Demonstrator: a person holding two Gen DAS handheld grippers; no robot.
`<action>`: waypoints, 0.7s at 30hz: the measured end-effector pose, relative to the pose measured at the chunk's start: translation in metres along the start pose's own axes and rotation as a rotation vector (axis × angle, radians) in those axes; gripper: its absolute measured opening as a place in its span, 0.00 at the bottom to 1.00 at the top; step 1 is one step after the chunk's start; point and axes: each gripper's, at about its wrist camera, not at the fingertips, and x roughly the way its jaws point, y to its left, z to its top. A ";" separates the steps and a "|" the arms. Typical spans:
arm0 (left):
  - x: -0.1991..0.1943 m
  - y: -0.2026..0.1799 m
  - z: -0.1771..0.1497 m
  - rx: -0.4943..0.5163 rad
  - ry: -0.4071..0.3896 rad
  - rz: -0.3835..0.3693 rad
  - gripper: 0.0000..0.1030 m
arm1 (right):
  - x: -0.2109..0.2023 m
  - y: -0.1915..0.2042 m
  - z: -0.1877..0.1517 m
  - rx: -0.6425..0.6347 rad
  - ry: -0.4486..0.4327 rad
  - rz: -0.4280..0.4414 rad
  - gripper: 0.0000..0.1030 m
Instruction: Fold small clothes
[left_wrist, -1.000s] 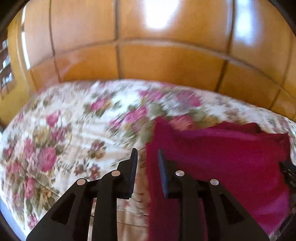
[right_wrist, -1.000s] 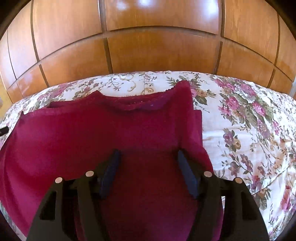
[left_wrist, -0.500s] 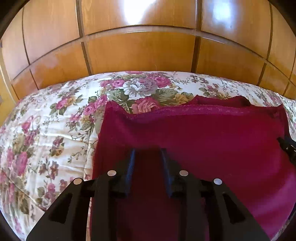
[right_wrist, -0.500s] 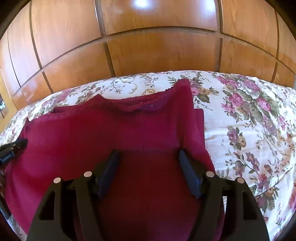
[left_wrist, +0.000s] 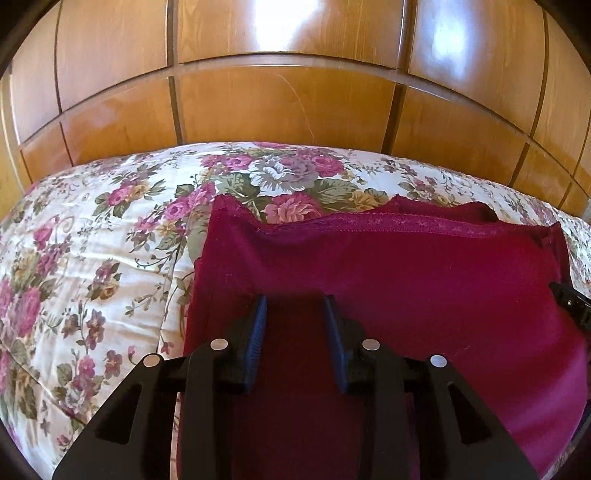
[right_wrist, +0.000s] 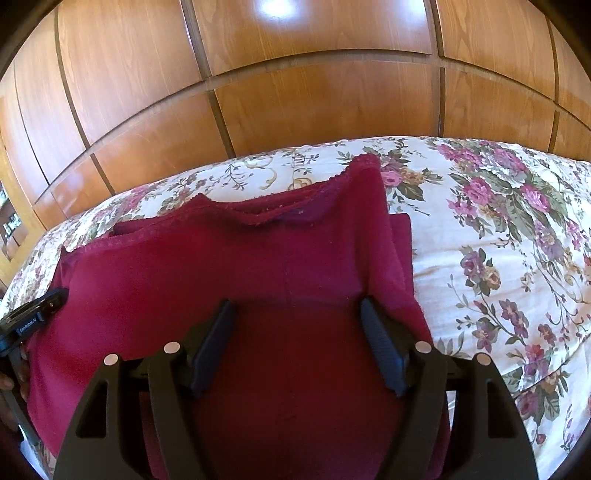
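The red garment (left_wrist: 424, 280) lies folded on the floral bedspread (left_wrist: 92, 258). Left gripper (left_wrist: 295, 325) and right gripper (right_wrist: 297, 332) jaws have been opening, holding nothing; tidying or another fold likely remains.

Home bedroom: floral bedspread (left_wrist: 110, 266), wooden wardrobe panels (left_wrist: 280, 110).

Right claw (right_wrist: 295, 321) (jaws apart) over red garment (right_wrist: 229, 266).
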 end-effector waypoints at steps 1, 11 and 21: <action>0.000 0.000 0.000 0.000 0.000 0.000 0.30 | 0.000 0.000 0.000 0.000 0.000 0.000 0.69; -0.002 0.000 -0.001 -0.006 0.007 0.029 0.35 | 0.000 0.001 0.000 -0.015 -0.003 -0.013 0.70; -0.057 0.000 -0.025 -0.041 0.014 0.040 0.49 | -0.026 -0.001 0.015 0.022 0.053 0.043 0.81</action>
